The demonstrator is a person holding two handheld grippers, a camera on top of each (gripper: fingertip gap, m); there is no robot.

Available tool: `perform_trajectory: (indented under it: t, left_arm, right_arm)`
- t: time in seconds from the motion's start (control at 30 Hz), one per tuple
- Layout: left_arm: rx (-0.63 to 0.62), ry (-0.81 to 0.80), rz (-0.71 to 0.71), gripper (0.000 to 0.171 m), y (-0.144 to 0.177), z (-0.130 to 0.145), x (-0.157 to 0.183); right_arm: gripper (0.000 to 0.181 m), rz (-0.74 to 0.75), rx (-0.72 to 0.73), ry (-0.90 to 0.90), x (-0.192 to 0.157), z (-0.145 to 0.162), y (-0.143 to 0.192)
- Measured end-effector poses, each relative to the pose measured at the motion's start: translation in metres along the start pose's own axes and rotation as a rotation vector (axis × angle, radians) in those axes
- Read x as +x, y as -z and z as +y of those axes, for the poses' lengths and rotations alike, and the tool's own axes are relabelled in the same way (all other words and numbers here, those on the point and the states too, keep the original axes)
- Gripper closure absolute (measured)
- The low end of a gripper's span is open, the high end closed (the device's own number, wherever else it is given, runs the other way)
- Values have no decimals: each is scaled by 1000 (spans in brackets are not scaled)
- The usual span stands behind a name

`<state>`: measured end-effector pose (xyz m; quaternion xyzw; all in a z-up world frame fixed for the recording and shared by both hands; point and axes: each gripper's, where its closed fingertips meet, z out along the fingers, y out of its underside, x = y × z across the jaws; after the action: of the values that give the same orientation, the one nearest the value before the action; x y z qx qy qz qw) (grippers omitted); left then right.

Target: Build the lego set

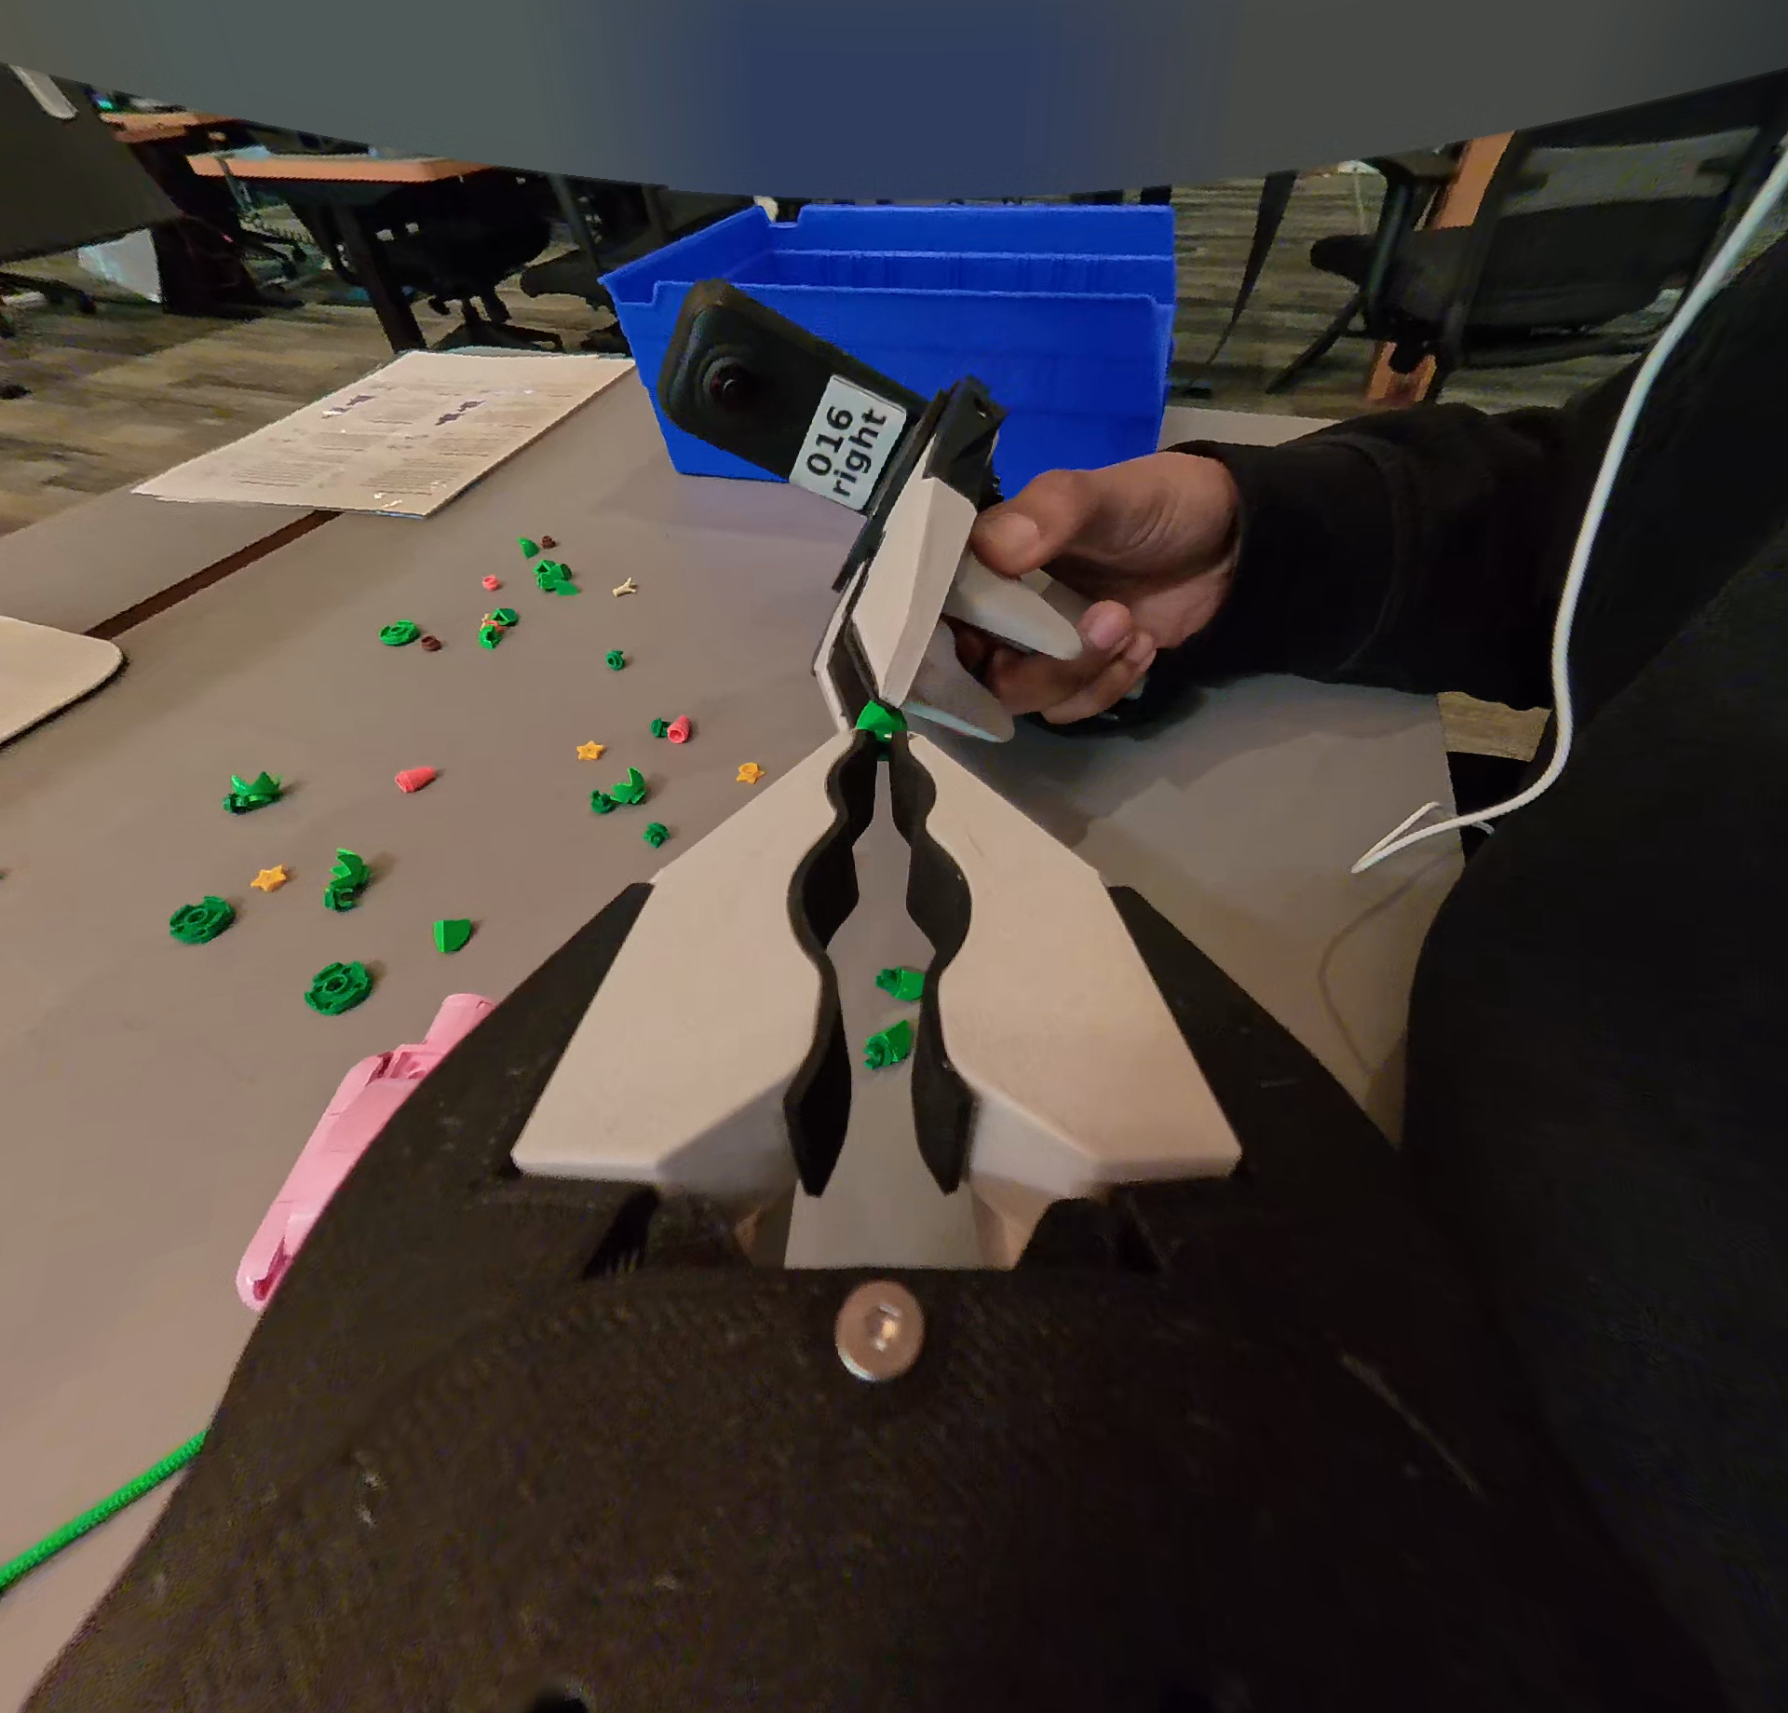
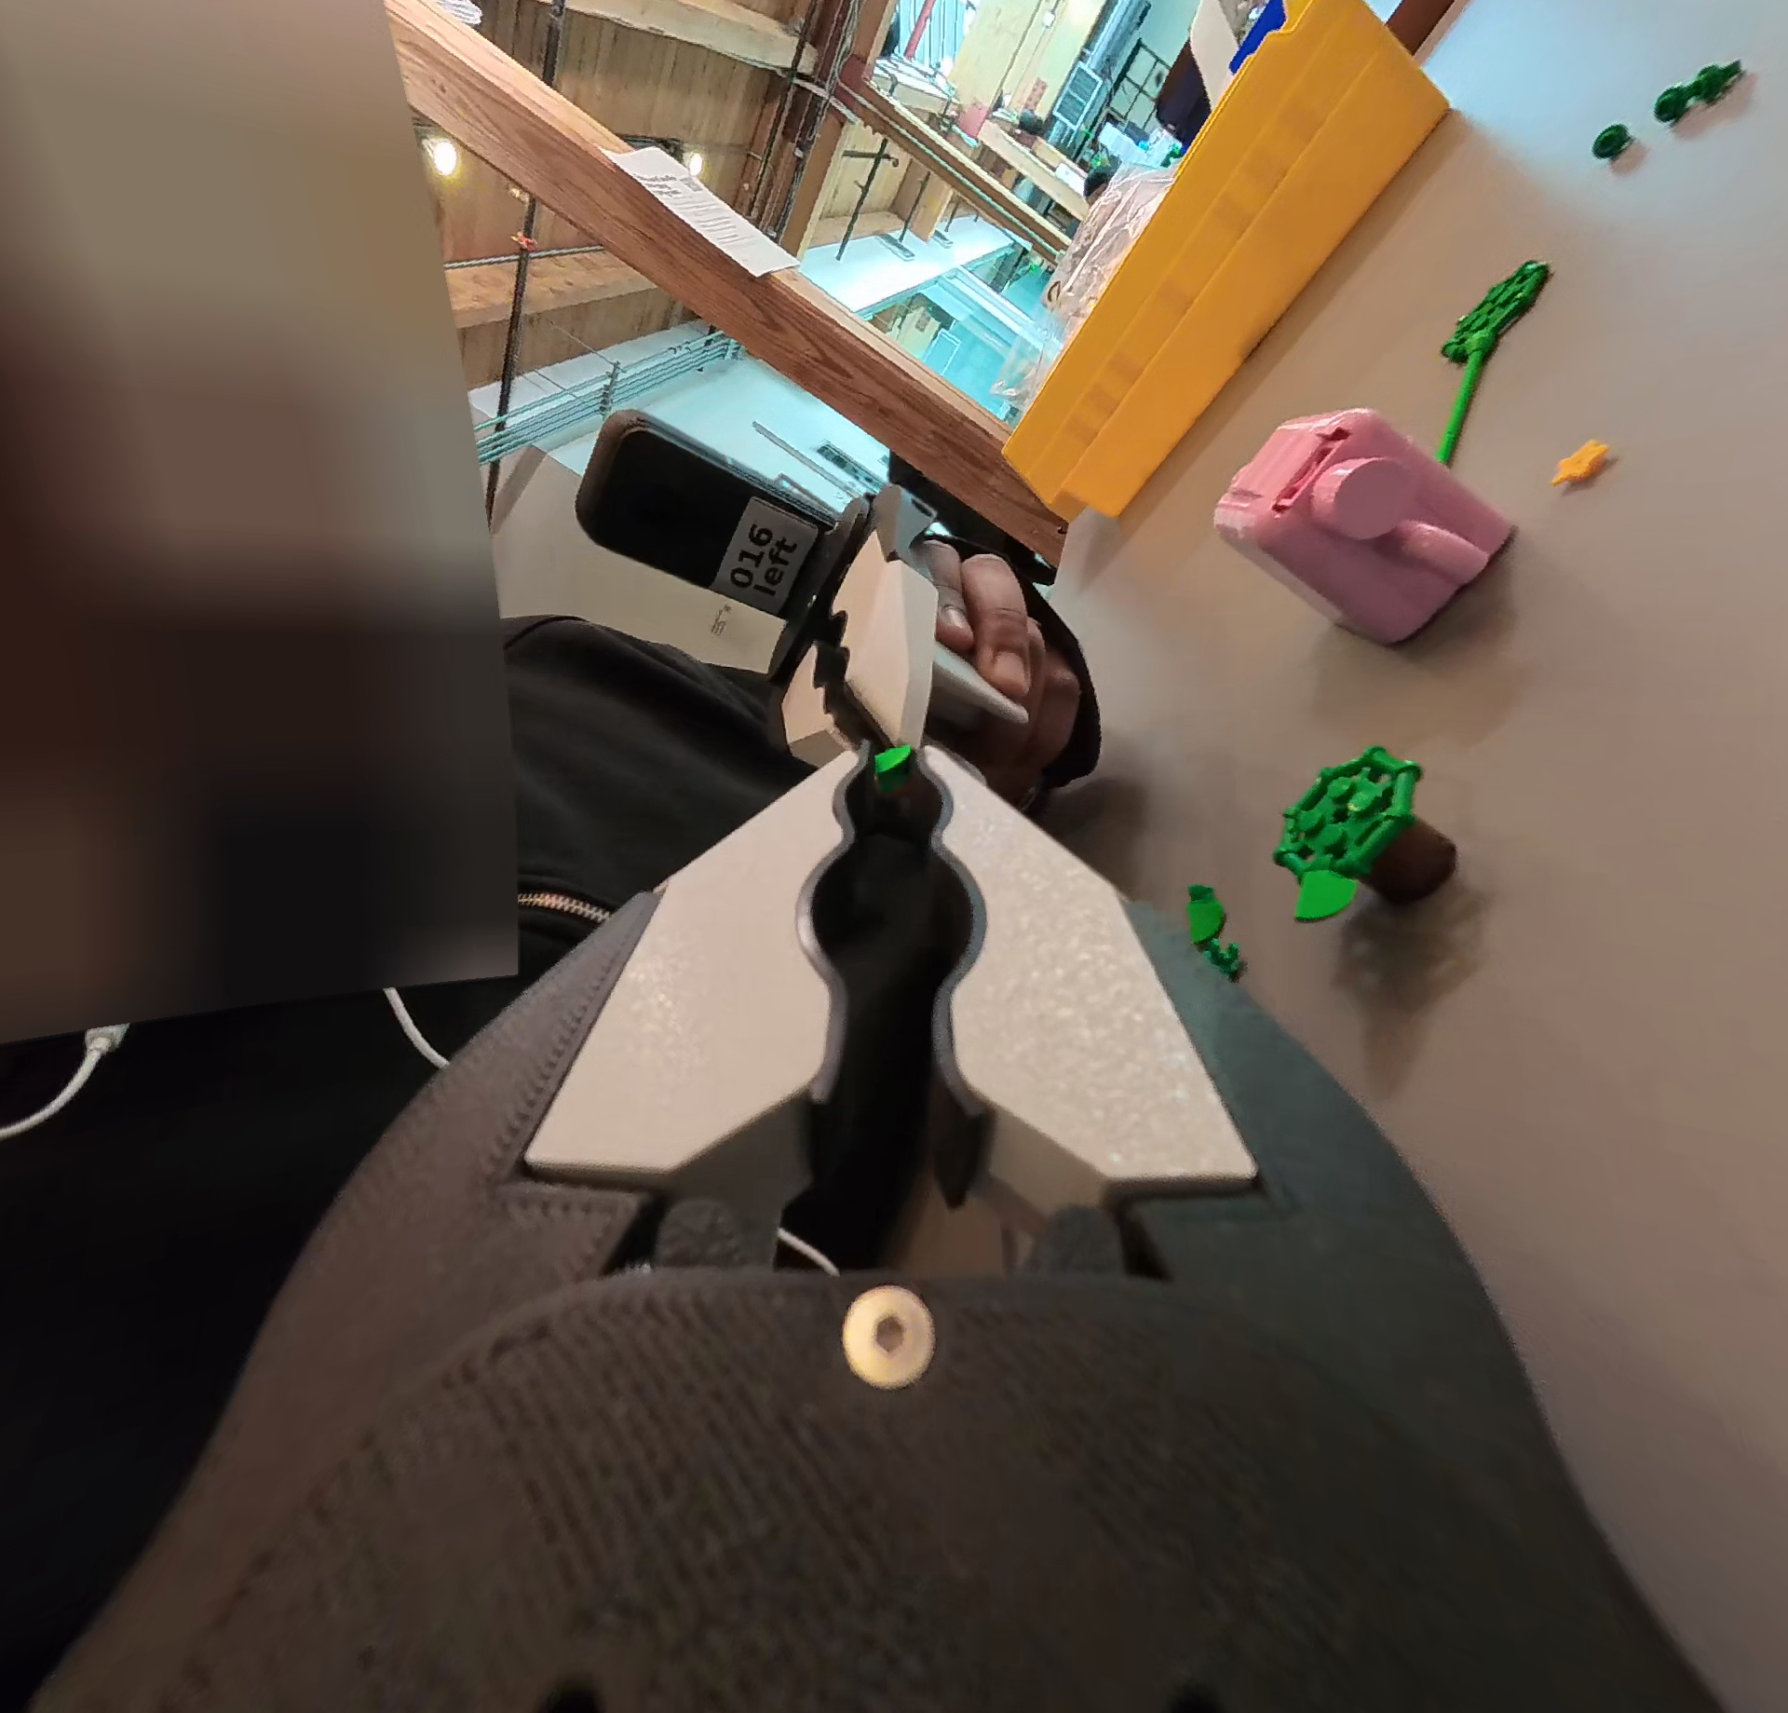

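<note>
Lego build looked barely started: both the left gripper (image 1: 879, 765) and right gripper (image 2: 895, 781) were pinched nearly closed on one small green plastic lego piece (image 1: 880, 720) held above the grey surface (image 1: 242, 1086), loose green bits (image 1: 339, 987) still scattered, with open room near its edge.

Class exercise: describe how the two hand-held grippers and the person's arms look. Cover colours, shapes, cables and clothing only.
Each hand-held gripper, left and right, has pale grey wedge-shaped fingers lined with wavy black pads, on a black textured body with a silver screw. A black camera with a white label sits on top. The person wears black long sleeves; a white cable hangs nearby.
</note>
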<state>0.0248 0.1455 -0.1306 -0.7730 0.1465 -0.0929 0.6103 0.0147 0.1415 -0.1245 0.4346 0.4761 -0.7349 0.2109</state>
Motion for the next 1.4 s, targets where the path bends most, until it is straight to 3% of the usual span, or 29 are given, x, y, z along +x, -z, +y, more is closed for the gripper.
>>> perform_trajectory:
  t: [0.4,0.57,0.8,1.03,1.4]
  left_arm:
    - [9,-35,-24,170,-1,0,-1]
    - [5,26,-40,144,-2,4,-10]
    - [-172,178,-157,132,-14,38,-38]
    - [-319,229,-161,122,-26,59,-41]
    - [-432,292,-128,137,-32,77,-41]
  right_arm:
    - [177,-6,6,-40,0,-1,2]
    - [177,22,32,-21,2,-8,9]
    - [177,200,27,81,17,-15,25]
    - [177,349,28,77,40,-18,43]
    - [176,501,-38,-17,74,-10,44]
